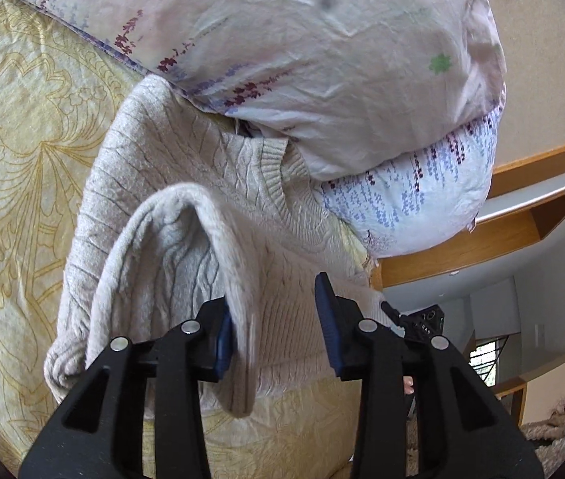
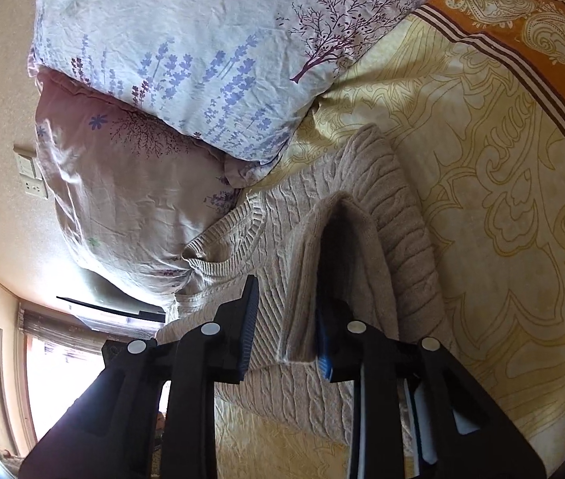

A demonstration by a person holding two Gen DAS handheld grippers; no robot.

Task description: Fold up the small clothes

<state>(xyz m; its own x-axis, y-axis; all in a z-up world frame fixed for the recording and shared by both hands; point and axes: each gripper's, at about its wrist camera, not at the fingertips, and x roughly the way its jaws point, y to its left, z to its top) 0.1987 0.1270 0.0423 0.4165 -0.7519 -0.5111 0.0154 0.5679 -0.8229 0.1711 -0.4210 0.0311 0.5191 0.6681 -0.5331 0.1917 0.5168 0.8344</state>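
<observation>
Draping loosely over one finger of each gripper, the sweater's two sleeves are the nearest concern. The left gripper (image 1: 278, 327) stands spread, and the left sleeve (image 1: 186, 263) arches up off the garment with its cuff end hanging down the inner face of the left-hand blue pad; nothing pinches it. The right gripper (image 2: 286, 327) is likewise spread, with the right sleeve (image 2: 338, 263) tented over its right-hand finger, so the cloth rests on the finger without being clamped.

From here, I judge the main risk is that either sleeve slides off its finger and flops back crooked, since only friction holds it. A second risk is the knit snagging on a ribbed pad and dragging the body out of square.

The beige cable-knit sweater (image 2: 282, 383) lies flat on the yellow patterned bedspread (image 2: 502, 207), neckline toward the far end. There the collar (image 1: 278, 167) touches the floral pillows (image 1: 282, 40), and the far shoulder seems tucked just under them; a fold upward could catch on that pillow edge.

The near hem runs under the gripper bodies, so I cannot tell whether it lies straight. The right sleeve's cuff is hidden behind the finger. Beyond the bed, a wooden shelf (image 1: 522, 215) and a bright window (image 2: 67, 383) are cut off and washed out.
</observation>
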